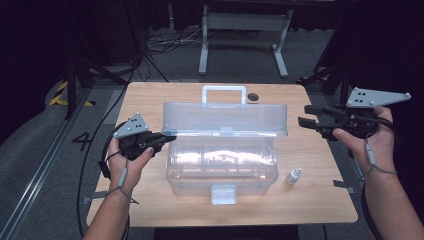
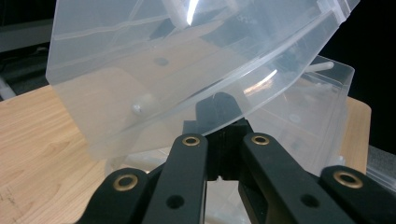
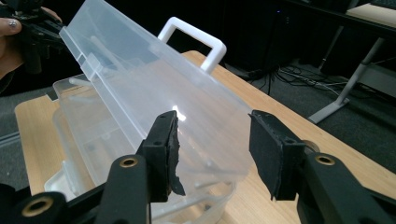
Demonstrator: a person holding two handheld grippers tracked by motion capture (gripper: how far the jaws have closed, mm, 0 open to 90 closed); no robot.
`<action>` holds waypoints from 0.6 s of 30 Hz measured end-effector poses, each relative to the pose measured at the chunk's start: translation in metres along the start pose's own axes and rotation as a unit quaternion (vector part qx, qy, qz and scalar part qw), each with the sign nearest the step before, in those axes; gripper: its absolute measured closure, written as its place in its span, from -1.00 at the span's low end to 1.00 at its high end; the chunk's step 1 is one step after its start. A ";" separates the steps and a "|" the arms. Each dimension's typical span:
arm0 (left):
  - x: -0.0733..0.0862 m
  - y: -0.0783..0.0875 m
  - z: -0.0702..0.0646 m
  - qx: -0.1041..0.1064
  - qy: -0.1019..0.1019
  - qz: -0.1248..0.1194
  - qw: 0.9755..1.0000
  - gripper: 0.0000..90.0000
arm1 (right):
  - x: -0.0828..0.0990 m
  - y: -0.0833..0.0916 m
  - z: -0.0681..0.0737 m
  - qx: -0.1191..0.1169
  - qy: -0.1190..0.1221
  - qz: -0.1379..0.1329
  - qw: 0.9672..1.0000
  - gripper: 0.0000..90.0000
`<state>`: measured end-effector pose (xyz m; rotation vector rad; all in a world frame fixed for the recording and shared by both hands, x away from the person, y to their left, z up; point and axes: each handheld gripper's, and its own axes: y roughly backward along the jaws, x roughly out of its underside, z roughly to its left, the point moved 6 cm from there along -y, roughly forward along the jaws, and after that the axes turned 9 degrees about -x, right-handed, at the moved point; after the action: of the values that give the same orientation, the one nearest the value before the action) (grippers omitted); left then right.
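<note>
A clear plastic box [image 1: 222, 172] stands mid-table, its lid [image 1: 225, 117] raised part-way with the white handle [image 1: 223, 90] on top. My left gripper [image 1: 169, 138] is shut on the lid's left front edge and holds it up. In the left gripper view the lid [image 2: 187, 60] slants over the jaws, and the left gripper [image 2: 219, 116] pinches its rim. My right gripper [image 1: 306, 116] hovers open just right of the lid, touching nothing. In the right gripper view the right gripper [image 3: 212, 144] has its pads wide apart before the lid [image 3: 154, 84].
A small white dropper bottle [image 1: 294, 175] stands on the wooden table [image 1: 150, 100] right of the box. The box's white latch [image 1: 223, 194] faces the near edge. A dark round spot [image 1: 253, 96] lies by the far edge. Desk legs and cables are on the floor beyond.
</note>
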<state>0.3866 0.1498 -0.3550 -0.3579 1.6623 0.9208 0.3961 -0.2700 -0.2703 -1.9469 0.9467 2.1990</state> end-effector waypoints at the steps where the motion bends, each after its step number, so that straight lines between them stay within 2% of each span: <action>1: 0.000 0.000 0.000 0.000 0.000 0.000 1.000 1.00 | 0.006 0.002 -0.001 0.004 -0.005 -0.007 1.000 0.19; 7: -0.003 -0.001 0.001 -0.008 -0.005 -0.001 1.000 1.00 | 0.038 0.010 -0.003 0.018 -0.034 -0.027 0.999 0.18; 12: -0.005 -0.001 0.002 -0.014 -0.006 0.000 1.000 1.00 | 0.057 0.006 -0.002 0.029 -0.040 -0.025 0.998 0.17; 16: -0.007 -0.002 0.003 -0.017 -0.005 -0.003 1.000 1.00 | 0.074 0.002 -0.003 0.031 -0.057 -0.038 0.997 0.16; 18: -0.008 -0.003 0.004 -0.019 -0.005 -0.003 1.000 1.00 | 0.078 0.001 -0.005 0.036 -0.056 -0.026 0.997 0.15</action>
<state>0.3931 0.1490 -0.3489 -0.3832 1.6357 0.9485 0.3842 -0.2998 -0.3413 -1.7759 0.9337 2.1877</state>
